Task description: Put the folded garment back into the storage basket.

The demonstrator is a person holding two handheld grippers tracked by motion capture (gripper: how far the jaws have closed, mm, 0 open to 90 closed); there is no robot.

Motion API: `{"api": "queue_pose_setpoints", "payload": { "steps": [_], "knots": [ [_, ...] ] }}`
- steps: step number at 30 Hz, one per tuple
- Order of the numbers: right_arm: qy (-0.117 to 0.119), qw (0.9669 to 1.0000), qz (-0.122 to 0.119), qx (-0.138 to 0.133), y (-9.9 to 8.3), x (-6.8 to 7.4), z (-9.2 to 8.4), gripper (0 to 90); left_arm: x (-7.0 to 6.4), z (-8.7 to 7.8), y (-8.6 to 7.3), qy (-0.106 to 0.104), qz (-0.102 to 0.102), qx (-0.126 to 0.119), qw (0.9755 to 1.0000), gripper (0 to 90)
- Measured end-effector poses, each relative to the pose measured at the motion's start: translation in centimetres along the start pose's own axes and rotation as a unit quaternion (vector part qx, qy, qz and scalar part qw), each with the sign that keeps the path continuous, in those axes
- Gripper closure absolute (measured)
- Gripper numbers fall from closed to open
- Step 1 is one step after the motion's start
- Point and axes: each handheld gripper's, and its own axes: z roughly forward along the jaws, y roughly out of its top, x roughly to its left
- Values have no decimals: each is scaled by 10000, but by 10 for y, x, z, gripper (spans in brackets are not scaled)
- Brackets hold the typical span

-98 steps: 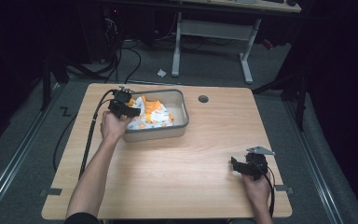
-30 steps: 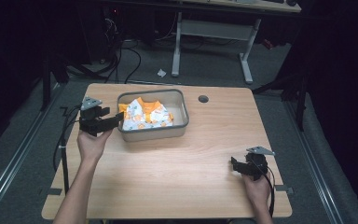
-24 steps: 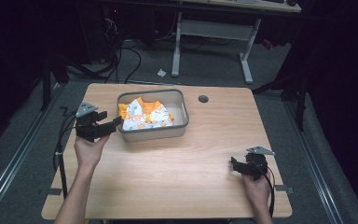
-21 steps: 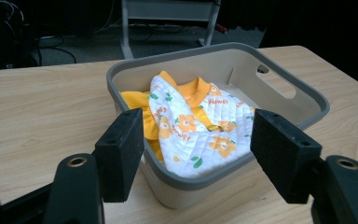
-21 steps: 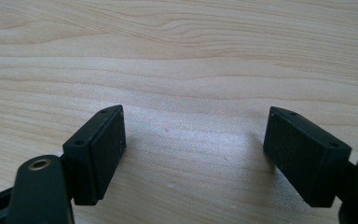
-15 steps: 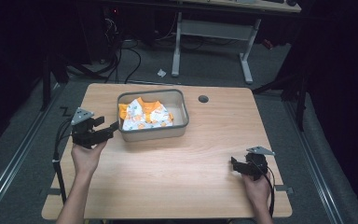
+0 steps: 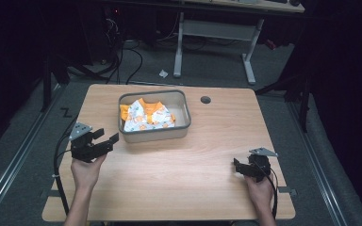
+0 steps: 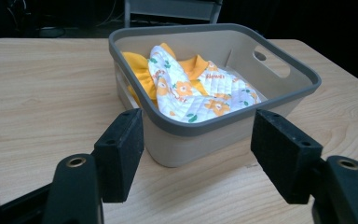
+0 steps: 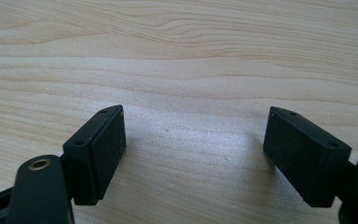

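- Left gripper [image 7: 106,140]: held in the person's left hand [image 7: 86,172] near the left edge of the wooden table [image 7: 169,188]. The grey three-cornered plate sits on top, and a black cable trails down past the table edge.
- Left gripper jaws: released, standing apart with nothing between them. They point toward the near left corner of the bin and stop just short of it. In the left gripper view the two black pads [image 8: 121,154] frame that corner without touching it.
- Bin [image 7: 184,123]: a grey-rimmed beige plastic bin standing upright on the far half of the table, left of centre. Its end wall carries a slot handle [image 8: 271,60].
- Garment [image 7: 147,116]: a small child's garment lies crumpled inside the bin. It is white quilted fabric printed with orange flowers and green leaves, with orange collar and lining. It rests against the near left wall and reaches about rim height, with no part hanging over the rim.
- Cable hole [image 7: 205,100]: a round dark grommet in the tabletop, just right of the bin and apart from it.
- Right gripper [image 7: 238,165]: held in the person's right hand [image 7: 260,193] near the front right of the table, well apart from the bin.
- Right gripper jaws: released, wide apart. Bare wood grain lies between the pads [image 9: 100,149] in the right gripper view.
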Motion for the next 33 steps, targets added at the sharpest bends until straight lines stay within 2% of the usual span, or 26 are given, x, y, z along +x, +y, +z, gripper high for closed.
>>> {"api": "queue_pose_setpoints", "payload": {
  "steps": [14,33],
  "knots": [
    [-1,10000,0,0,0,0,0,212,-4,11,-25,-63,-73,256,9996,339],
    [-14,10000,9,-5,0,0,0,212,-4,27,-46,-101,-188,506,9985,317]
  ]
}}
